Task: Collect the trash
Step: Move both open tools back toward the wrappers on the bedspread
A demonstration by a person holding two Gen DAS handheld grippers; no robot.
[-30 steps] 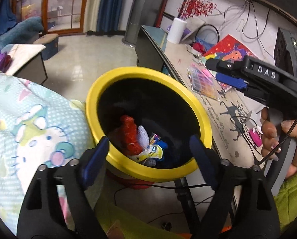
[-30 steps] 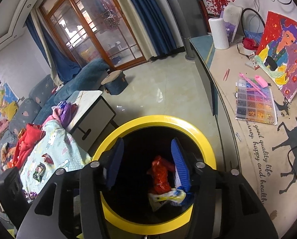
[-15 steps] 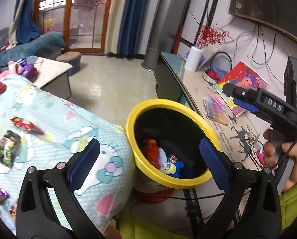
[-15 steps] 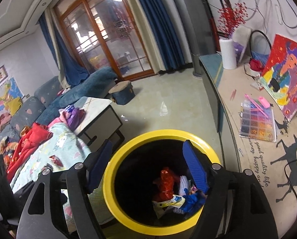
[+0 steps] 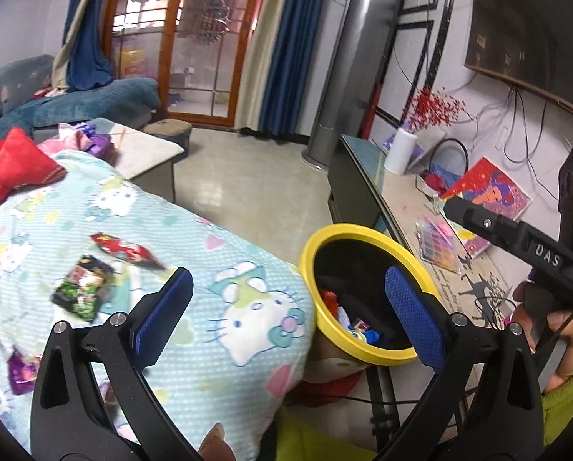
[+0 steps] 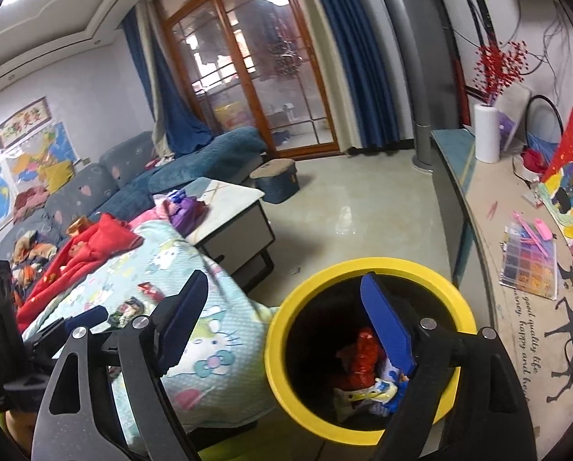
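Since the earlier frames both my tongs had drawn back and up from the yellow-rimmed bin [image 5: 367, 230], so that the blanket [image 5: 225, 253] and the trash on it came into the left wrist view. My left gripper [image 5: 286, 315] stood with its blue pads fully apart and nothing between them; its jaws had just been opening. My right gripper [image 6: 282, 330] had likewise just been opening, its pads apart and empty, the right pad seen over the bin's mouth.

The bin stood just beside the blanket's edge and against the long low cabinet [image 6: 478, 230]. Inside it lay a red wrapper [image 6: 363, 357] with white, yellow and blue wrappers [image 6: 378, 388] piled next to it.

Uncollected trash remained on the cartoon-cat blanket: a red packet [image 5: 127, 249], a green and black packet [image 5: 82, 288] just beside it, and a purple wrapper [image 5: 22, 370] nearer the left tong's arm. A red cloth [image 5: 9, 169] lay at the blanket's far end.

In the left wrist view my right hand [image 5: 555, 342] gripped the handle of the right tool, a yellow-green sleeve [image 5: 567, 403] at the wrist.
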